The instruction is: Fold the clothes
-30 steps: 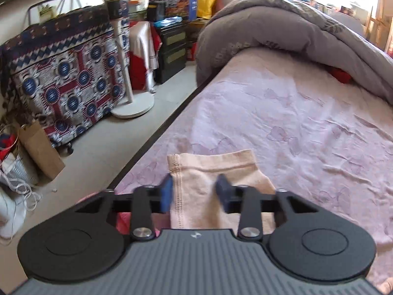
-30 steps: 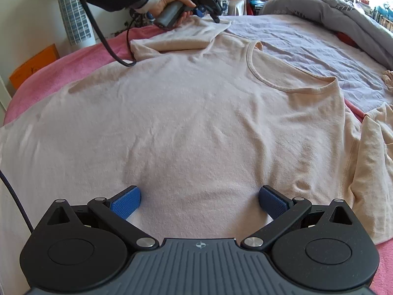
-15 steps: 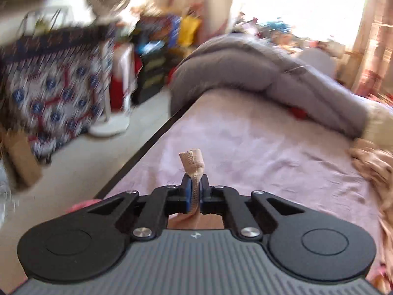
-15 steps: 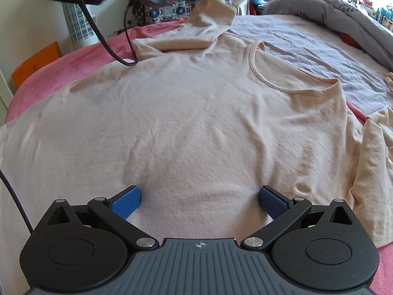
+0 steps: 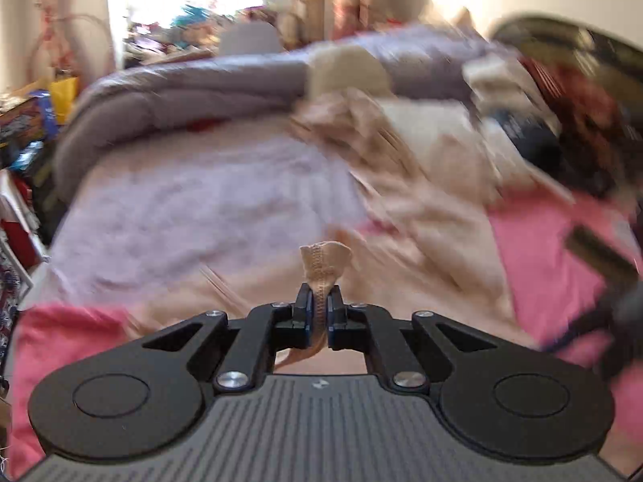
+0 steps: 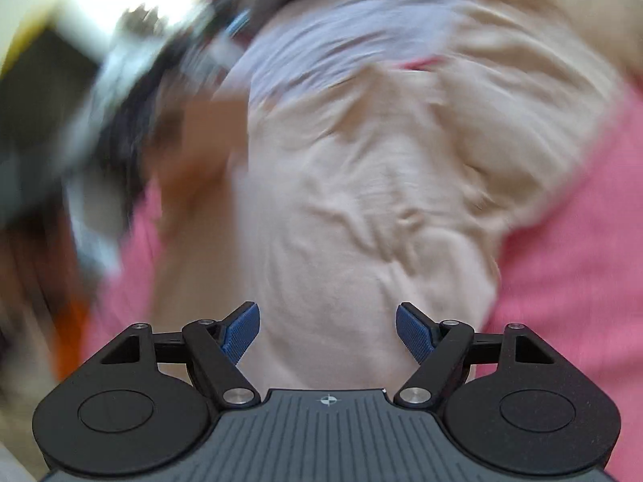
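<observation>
The left claw (image 5: 317,315) is pressed together on the stitched hem of the pale peach cotton T-shirt's sleeve (image 5: 323,269), a tuft of it standing up above the blue pads. The step in hand looks like the first fold: carrying that sleeve inward across the body of the shirt (image 6: 353,184), which lies spread on the pink blanket (image 6: 570,273) over the bed, just ahead of and below both claws. The right claw (image 6: 327,331) is spread, its jaws having just been closing, with nothing pinched; the shirt's fabric shows between and beneath the pads. Next, I judge, the sleeve must be laid flat on the chest and let go, while the right claw takes hold of the cloth beneath it. Both views are blurred.
</observation>
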Demonstrator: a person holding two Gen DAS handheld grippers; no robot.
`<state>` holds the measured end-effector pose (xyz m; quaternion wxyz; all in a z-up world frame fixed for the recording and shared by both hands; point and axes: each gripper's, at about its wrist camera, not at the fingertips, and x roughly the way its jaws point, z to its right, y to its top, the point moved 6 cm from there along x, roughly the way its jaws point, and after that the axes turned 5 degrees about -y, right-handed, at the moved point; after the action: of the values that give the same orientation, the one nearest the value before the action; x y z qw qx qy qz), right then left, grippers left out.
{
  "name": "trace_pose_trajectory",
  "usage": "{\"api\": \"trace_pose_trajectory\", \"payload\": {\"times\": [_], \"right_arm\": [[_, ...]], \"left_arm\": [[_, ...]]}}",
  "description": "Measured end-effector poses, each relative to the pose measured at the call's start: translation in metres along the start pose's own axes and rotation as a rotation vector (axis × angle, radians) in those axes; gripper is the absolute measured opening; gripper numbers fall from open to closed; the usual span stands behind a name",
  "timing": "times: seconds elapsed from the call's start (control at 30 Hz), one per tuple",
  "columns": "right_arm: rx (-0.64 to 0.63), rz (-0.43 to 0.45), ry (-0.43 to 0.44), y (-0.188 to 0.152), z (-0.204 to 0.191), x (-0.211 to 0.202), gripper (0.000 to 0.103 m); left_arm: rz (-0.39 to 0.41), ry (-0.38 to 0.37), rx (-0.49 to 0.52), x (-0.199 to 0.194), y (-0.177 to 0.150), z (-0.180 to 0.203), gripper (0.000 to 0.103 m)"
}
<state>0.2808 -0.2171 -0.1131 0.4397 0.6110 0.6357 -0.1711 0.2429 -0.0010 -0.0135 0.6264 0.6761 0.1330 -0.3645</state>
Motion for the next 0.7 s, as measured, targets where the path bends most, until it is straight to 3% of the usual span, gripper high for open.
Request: {"api": "trace_pose_trajectory", "payload": {"times": [0.07,0.13,0.23,0.37,0.5,0.53,0.57,0.63,0.7], "right_arm": [[0.198,0.059,0.076,0.001,0.009,-0.009,0.076],[0.305,0.090,0.145,0.002,0.007,-0.007,0.076],[0.359,0.108,0.182,0.003,-0.008,0.010,0.077],[0.404,0.067,0.177,0.004,-0.027,0.043,0.090],[0.544,0.085,0.225,0.008,-0.022,0.058,0.089],[0.571,0.097,0.214,0.010,-0.018,0.060,0.077],[0.593,0.102,0.188,0.012,-0.014,0.063,0.047],[0.619,0.087,0.121,0.010,-0.008,0.070,0.007],[0.602,0.068,0.084,0.007,-0.006,0.071,0.006]], "left_arm": [[-0.040,0.000,0.033,0.009,-0.022,0.024,0.005],[-0.059,0.023,0.072,0.014,-0.041,0.041,0.005],[-0.053,0.077,0.126,0.014,-0.054,0.053,0.005],[-0.046,0.121,0.164,0.010,-0.063,0.062,0.005],[-0.039,0.128,0.208,0.008,-0.072,0.073,0.005],[-0.039,0.124,0.221,0.008,-0.075,0.077,0.005],[-0.038,0.120,0.233,0.009,-0.078,0.081,0.008],[-0.035,0.099,0.231,0.009,-0.082,0.086,0.018],[-0.035,0.077,0.214,0.006,-0.086,0.089,0.020]]}}
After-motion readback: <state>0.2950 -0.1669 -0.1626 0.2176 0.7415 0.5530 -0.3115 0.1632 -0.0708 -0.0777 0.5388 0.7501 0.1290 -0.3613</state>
